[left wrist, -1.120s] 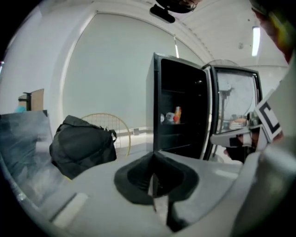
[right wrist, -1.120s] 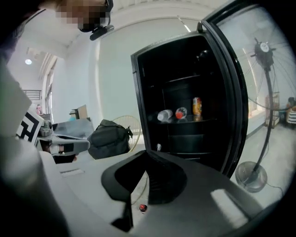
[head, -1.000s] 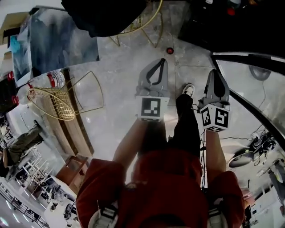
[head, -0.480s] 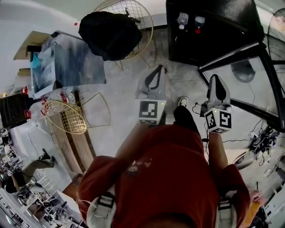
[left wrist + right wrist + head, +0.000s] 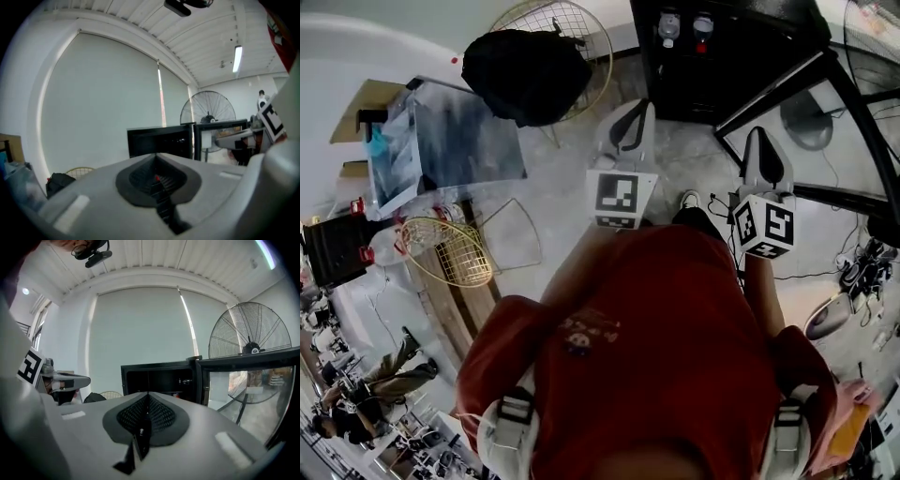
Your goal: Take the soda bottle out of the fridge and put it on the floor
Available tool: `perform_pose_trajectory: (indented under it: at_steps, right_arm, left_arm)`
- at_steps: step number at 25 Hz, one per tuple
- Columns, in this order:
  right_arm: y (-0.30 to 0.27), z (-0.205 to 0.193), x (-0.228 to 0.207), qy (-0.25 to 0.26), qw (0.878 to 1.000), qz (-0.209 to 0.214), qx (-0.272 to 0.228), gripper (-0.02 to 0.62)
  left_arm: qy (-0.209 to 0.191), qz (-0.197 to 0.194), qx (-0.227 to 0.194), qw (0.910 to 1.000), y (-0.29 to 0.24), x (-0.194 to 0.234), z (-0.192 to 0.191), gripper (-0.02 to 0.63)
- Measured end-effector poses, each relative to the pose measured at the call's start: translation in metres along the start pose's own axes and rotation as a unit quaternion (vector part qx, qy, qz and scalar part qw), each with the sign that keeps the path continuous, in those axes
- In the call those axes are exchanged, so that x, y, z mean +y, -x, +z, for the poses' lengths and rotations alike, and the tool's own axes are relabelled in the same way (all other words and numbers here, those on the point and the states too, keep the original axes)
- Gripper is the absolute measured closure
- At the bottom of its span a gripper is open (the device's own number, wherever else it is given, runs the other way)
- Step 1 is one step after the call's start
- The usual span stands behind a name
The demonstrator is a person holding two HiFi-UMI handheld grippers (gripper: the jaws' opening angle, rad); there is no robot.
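The black fridge (image 5: 722,56) stands open at the top of the head view, its glass door (image 5: 811,112) swung out to the right. Two bottle tops show inside it: a pale-capped one (image 5: 668,26) and one with red under its cap (image 5: 703,26); I cannot tell which is the soda bottle. My left gripper (image 5: 645,105) and right gripper (image 5: 759,136) are held side by side, pointing at the fridge and well short of it. Both are shut with nothing in them. The fridge's dark opening (image 5: 159,378) shows beyond the closed right jaws and also as the fridge (image 5: 159,140) beyond the left ones.
A big standing fan (image 5: 248,333) is behind the fridge door. A black bag (image 5: 525,70) lies on a wire chair at the back left, beside a glass table (image 5: 450,141). A second wire chair (image 5: 450,248) stands at left. Cables (image 5: 853,272) lie on the floor at right.
Both grippers have risen together and now point more level toward the fridge. The head view has lifted from the floor, so the open fridge and its bottles have come into sight.
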State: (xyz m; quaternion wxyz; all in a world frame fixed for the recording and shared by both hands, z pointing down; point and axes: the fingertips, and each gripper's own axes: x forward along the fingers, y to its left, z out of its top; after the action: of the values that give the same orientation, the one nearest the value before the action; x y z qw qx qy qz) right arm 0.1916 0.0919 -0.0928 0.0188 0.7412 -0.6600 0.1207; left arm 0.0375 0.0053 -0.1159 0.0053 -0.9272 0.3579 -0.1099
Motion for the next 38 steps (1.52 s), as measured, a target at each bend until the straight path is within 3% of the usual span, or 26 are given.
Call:
perform_pose_trajectory:
  at_steps: [38]
  right_arm:
    - [-0.017,-0.006,0.026,0.026,1.000,0.004,0.006,0.595]
  left_arm:
    - [0.014,0.019,0.012,0.9997,0.009,0.028,-0.021,0.606]
